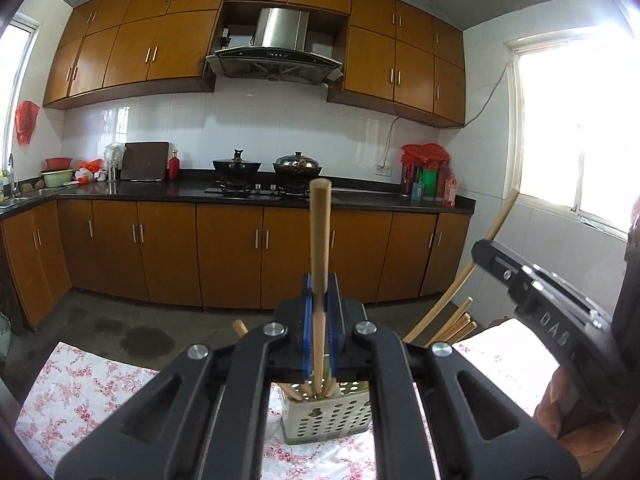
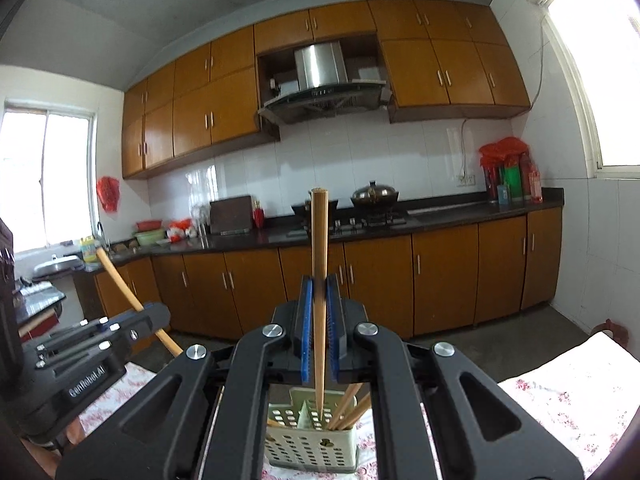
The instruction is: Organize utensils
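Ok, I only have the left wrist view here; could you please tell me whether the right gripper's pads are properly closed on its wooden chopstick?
Observer: Yes, the right gripper has its blue pads shut on the round wooden chopstick, which stands upright.
Operator: Thank you. Where is its lower tip?
Observer: It tapers to a point just above the pale perforated plastic utensil holder, near the divider.
Operator: And where do the other chopsticks sit from there?
Observer: In the right wrist view, several loose chopsticks lean in the compartment to the right of that tip.
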Tool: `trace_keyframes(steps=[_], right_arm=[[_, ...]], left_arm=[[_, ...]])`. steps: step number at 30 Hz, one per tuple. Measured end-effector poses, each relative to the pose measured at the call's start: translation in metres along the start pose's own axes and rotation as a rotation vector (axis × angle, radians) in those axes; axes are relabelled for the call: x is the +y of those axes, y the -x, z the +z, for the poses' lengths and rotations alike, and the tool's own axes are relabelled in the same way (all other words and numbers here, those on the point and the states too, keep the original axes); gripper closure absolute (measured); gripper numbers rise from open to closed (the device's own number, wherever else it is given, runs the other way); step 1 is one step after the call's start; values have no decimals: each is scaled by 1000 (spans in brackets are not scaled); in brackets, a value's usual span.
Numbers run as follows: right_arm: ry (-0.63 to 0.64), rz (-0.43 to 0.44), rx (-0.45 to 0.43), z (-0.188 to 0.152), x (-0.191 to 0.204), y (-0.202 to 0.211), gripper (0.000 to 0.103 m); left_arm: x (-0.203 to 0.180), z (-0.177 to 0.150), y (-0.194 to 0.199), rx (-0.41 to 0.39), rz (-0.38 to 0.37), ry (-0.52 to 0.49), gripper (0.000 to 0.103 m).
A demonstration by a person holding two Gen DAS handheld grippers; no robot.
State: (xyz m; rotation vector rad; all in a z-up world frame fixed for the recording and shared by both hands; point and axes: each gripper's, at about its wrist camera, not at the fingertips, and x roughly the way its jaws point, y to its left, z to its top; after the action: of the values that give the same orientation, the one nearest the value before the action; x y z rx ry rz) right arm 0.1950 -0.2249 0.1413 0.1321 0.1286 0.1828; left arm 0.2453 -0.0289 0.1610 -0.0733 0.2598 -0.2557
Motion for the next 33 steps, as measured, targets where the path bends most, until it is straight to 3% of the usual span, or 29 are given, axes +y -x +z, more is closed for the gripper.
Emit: trace_keyframes(steps=[10, 11, 14, 19, 25, 27, 29, 30, 33], right_arm=[[-16, -3, 63, -5, -1, -5, 94], [-14, -4, 66, -4, -1, -3, 91], [-17, -11, 54, -1, -4, 1, 63], [-6, -21, 54, 2, -6, 11, 61], [-10, -41, 48, 6, -9, 38, 46], [1, -53, 36, 6, -7, 53, 28], [14, -56, 24, 5, -4, 66, 12], [21, -68, 12, 3, -2, 75, 3], [27, -102, -7, -4, 4, 96, 2]], left_arm=[[7, -3, -8, 28, -8, 22, 95], [9, -3, -6, 24, -9, 29, 91], [14, 1, 0, 10, 6, 43, 70], [29, 4, 17, -1, 30, 73, 56], [44, -2, 51, -18, 85, 83, 30], [46, -6, 68, -30, 113, 66, 13], [44, -11, 84, -43, 133, 46, 5], [43, -15, 93, -48, 148, 37, 4], [37, -31, 115, -44, 161, 10, 4]])
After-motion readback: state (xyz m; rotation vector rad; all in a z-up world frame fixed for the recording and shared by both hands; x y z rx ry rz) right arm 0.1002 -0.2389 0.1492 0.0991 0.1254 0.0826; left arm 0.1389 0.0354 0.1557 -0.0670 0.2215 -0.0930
